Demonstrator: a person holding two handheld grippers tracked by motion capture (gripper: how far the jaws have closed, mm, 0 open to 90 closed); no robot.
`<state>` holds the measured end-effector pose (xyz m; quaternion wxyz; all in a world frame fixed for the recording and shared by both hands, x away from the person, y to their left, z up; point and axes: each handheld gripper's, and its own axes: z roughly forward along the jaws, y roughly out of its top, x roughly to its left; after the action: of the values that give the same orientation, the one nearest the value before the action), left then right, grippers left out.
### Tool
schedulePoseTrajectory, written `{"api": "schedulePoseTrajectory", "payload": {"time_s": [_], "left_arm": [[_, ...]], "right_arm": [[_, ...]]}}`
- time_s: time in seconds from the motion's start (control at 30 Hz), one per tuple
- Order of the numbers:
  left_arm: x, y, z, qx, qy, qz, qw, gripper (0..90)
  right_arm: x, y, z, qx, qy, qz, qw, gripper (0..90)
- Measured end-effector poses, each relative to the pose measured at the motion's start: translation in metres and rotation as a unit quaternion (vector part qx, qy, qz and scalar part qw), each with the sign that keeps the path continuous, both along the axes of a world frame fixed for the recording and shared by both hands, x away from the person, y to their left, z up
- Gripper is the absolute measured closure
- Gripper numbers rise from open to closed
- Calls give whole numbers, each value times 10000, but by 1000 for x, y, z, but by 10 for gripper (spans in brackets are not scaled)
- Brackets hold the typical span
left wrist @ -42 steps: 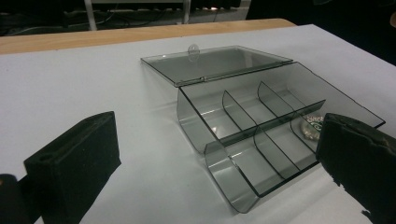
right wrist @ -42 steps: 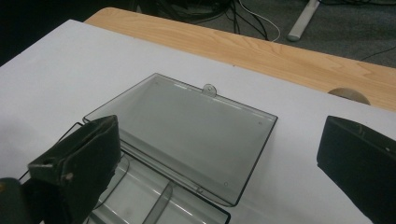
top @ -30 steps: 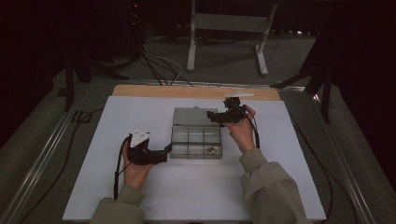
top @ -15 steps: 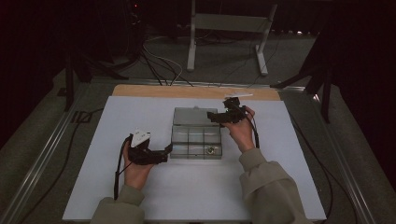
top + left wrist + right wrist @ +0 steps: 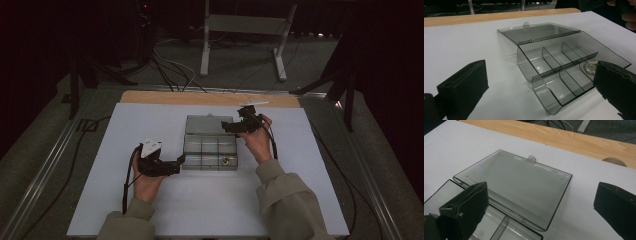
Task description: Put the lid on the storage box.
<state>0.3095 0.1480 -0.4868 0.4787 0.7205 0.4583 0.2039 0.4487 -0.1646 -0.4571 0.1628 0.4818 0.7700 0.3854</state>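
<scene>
Both grippers, L [image 5: 181, 161] & R [image 5: 226, 125], released, flanking open box [image 5: 210, 150] w/ bare table [image 5: 300, 190] around.

White table [image 5: 125, 150], wood strip at back, clear compartment box [image 5: 210, 150] w/ lid open

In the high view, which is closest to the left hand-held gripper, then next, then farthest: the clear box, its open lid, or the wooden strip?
From the left hand-held gripper:
1. Clear box, just to its right, at the jaw tips.
2. Open lid, lying flat behind the box.
3. Wooden strip, along the table's far edge.
</scene>
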Motion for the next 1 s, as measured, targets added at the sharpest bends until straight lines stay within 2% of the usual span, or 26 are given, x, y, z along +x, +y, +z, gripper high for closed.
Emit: {"api": "schedulePoseTrajectory", "payload": {"time_s": [0.5, 0.87, 1.0], "left_arm": [[1, -4, -2, 25, 10, 14, 10000, 1], [3, -12, -8, 73, 69, -24, 9999, 1], [5, -15, -10, 78, 193, -123, 9997, 18]], "right_arm": [[6, -2, -9, 127, 181, -62, 9997, 1], [11, -5, -19, 227, 469, -50, 9986, 9], [13, -4, -23, 251, 554, -33, 9981, 9]]}}
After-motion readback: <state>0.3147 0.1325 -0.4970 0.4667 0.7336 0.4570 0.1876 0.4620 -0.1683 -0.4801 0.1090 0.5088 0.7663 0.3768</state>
